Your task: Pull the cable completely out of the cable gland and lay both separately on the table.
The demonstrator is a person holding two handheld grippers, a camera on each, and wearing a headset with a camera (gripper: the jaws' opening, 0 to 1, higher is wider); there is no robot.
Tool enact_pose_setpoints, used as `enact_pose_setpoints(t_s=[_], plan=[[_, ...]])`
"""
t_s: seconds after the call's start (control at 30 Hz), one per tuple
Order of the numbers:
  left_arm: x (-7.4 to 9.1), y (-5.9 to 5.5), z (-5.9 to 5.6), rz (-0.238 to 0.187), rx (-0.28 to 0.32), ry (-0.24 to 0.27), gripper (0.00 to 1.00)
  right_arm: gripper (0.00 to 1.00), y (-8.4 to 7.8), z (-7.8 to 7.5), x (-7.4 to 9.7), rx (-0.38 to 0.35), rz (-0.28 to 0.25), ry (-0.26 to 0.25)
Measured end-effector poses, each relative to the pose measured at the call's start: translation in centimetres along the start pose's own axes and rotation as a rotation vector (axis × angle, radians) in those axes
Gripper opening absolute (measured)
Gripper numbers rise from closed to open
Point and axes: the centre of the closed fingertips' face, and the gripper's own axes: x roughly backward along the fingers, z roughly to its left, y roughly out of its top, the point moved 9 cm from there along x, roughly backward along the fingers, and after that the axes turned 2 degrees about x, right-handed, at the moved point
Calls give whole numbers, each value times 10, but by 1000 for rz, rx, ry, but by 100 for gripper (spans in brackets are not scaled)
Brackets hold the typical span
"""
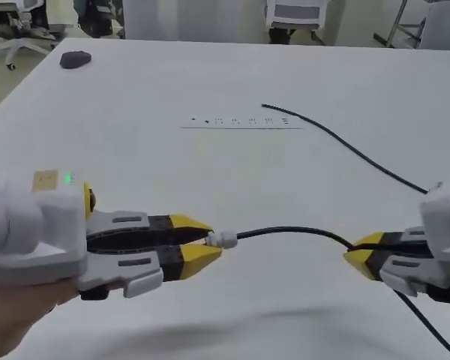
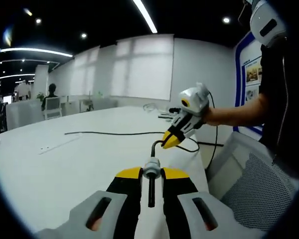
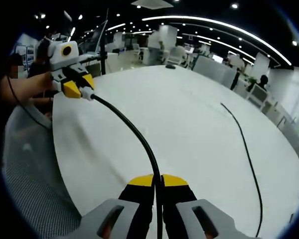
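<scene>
Status: cable gland [image 1: 223, 240] clamped at tips of left tongs [image 1: 212, 240]; right tongs [image 1: 351, 251] pinched shut on cable [image 1: 300, 232], all held above surface [image 1: 210, 75]. Not yet separated: cable runs into cable gland. Opposed grips presumably set up straight pull-apart.

The head view looks forward and down on the white counter [image 1: 210, 67] from close above, with the left hand-held gripper [image 1: 214, 241] at the lower left of the frame and the right hand-held gripper [image 1: 352, 255] at the lower right edge. The left gripper view sits low behind its own jaws at bottom centre and faces along them to the right one, at centre right. The right gripper view faces the opposite way, with the left one at upper left. All three share the cable [image 1: 300, 231] and the cable gland [image 1: 223, 240] between them
</scene>
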Motion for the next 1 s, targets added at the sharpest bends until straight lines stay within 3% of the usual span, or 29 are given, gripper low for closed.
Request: enact_pose_setpoints(t_s=[0.07,0.1,0.2,0.27,0.33,0.37,0.43,0.47,0.5,0.53,0.6,0.7,0.8,0.9,1.0], plan=[[-2,-2,-1,14,-11,-4,14,0,-4,0,-1,35,51,-37],[-2,-2,-1,18,-12,-4,14,0,-7,-1,-3,15,69,-53],[-2,-3,-2,13,-4,-1,14,0,-9,2,-9,-3,61,-32],[-1,-3,-1,14,-3,5,14,0,-10,5,-13,23,77,-26],[-1,-3,-1,11,-7,11,14,1,-12,4,-17,1,103,-15],[-1,-3,-1,9,-9,16,14,7,-11,4,-18,-20,109,-34],[-1,-2,-1,6,-15,24,14,31,-5,8,-20,-8,85,-28],[-1,-2,0,9,-23,31,14,31,0,13,-21,12,85,21],[-1,-3,0,13,-21,28,14,25,2,16,-21,37,80,46],[-1,-4,0,17,-18,26,14,21,12,22,-23,86,34,62],[-1,-4,0,20,-19,27,14,26,29,37,-28,141,-34,124],[-1,-4,-1,18,-15,26,14,27,49,62,-39,216,-84,245],[-1,-4,-2,20,-15,22,14,25,63,78,-52,309,-82,278],[-1,-5,-2,20,-11,17,14,23,75,87,-65,316,-101,308],[-1,-5,-2,21,-10,15,14,13,83,90,-70,340,-115,322]])
